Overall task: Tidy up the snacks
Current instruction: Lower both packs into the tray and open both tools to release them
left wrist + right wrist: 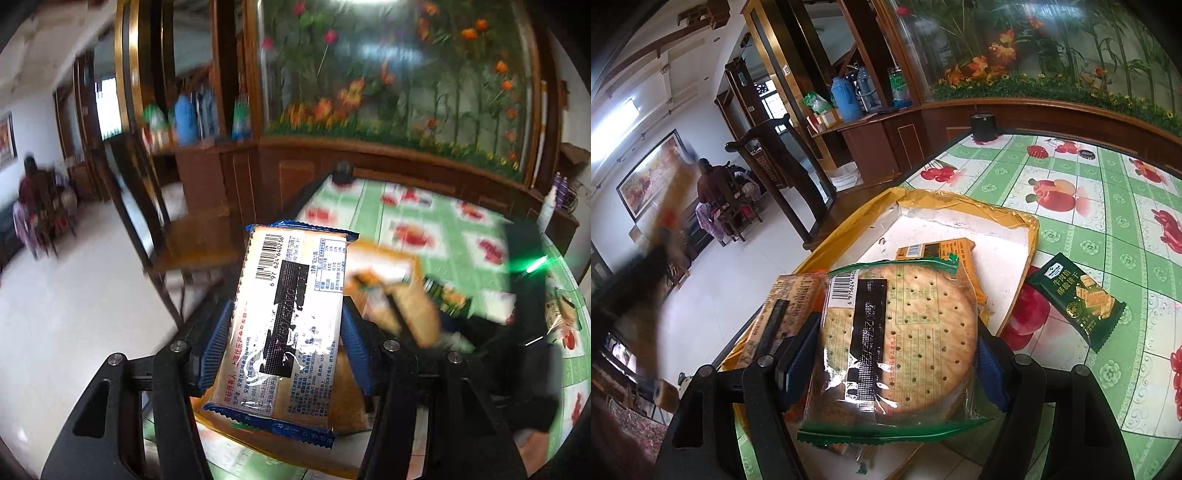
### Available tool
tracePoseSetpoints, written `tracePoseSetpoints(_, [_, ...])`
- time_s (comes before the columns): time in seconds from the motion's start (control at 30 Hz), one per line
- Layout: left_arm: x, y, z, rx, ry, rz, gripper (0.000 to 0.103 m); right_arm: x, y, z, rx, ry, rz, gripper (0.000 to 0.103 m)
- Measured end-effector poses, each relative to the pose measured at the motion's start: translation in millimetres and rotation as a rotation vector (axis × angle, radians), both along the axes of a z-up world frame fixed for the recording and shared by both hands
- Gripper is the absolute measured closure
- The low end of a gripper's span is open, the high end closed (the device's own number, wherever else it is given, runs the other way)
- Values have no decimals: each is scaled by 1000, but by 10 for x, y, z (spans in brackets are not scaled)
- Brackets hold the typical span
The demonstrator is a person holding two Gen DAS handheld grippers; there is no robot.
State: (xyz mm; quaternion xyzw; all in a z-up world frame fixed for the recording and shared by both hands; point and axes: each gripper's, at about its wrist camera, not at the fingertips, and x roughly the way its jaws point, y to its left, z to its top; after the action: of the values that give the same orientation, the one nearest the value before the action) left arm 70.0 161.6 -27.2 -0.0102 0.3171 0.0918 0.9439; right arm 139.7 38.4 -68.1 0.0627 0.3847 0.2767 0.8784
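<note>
The left tool (284,328) grips a blue-edged biscuit packet (282,325) between its blue pads, holding it in the air, barcode side up, over the near edge of the desk (436,218) (everything behind it is motion-blurred). The right tool (895,350) is closed on a clear green-edged packet of round crackers (897,343), held above a yellow-rimmed tray (1032,229). Only the right view shows the tray's contents sharply: an orange snack packet (936,251) lies inside, and a dark green cracker packet (1078,299) rests on the fruit-print desk just beside the tray.
</note>
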Motion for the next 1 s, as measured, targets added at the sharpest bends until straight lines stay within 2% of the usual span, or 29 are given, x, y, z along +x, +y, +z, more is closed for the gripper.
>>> tracePoseSetpoints(0.1, [170, 151, -266, -67, 84, 39, 47, 98, 2, -52, -9, 11, -12, 27])
tracePoseSetpoints(0.23, [204, 181, -347, -57, 101, 75, 46, 224, -27, -130, 11, 39, -16, 27])
tracePoseSetpoints(0.27, [215, 200, -340, -62, 103, 82, 39, 236, -19, -130, 1, 34, -19, 27])
tracePoseSetpoints(0.3, [209, 197, -338, -60, 101, 86, 26, 249, -10, -129, -8, 32, -20, 27])
tracePoseSetpoints(0.33, [197, 196, -335, -53, 95, 91, 21, 267, -11, -133, -5, 39, -19, 26])
tracePoseSetpoints(0.4, [151, 176, -307, -31, 77, 101, 19, 272, -34, -120, 10, 45, -21, 26])
tracePoseSetpoints(0.47, [107, 153, -234, -20, 59, 105, 19, 260, -89, -86, 28, 44, -29, 19])
tracePoseSetpoints(0.7, [-170, -137, 222, 12, -66, 49, 19, 34, -538, 83, 59, 8, -102, 17])
tracePoseSetpoints(0.87, [-489, -471, 587, 42, -176, -8, 19, -260, -1196, 181, 76, -6, -218, 17])
tracePoseSetpoints(1.0, [-676, -733, 779, 61, -232, -52, 17, -527, -1707, 227, 76, -24, -308, 17])
